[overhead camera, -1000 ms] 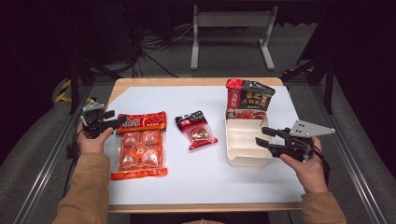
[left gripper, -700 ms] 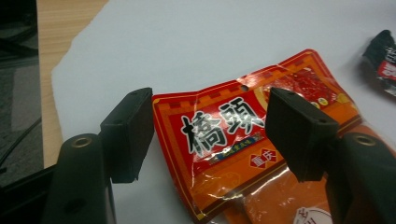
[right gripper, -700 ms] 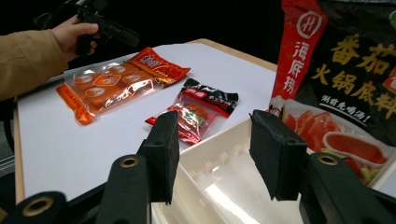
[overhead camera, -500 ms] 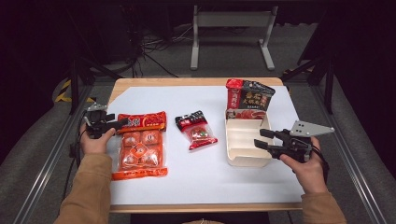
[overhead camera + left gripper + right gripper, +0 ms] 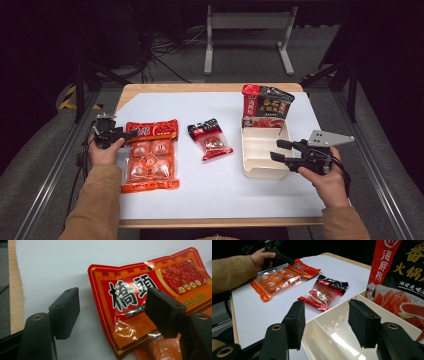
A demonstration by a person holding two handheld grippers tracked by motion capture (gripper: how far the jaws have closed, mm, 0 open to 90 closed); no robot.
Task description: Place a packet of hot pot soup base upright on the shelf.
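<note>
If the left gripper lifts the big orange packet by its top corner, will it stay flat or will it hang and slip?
The big orange packet would probably droop: its header already curls up in the left gripper view, like thin film. The round lumps inside probably weigh the lower part down. The glossy, reflective wrapper may slip between the pads of the left gripper, whose jaws have just been opening astride the corner.

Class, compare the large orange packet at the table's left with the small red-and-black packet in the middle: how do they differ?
The large orange packet holds several round pieces behind a clear window; the small red-and-black packet holds one. The large packet is far bigger. Its header is red; the small packet's is black. The left gripper has open jaws at the large packet's top corner; the small packet lies apart. Both lie flat on the white sheet.
</note>
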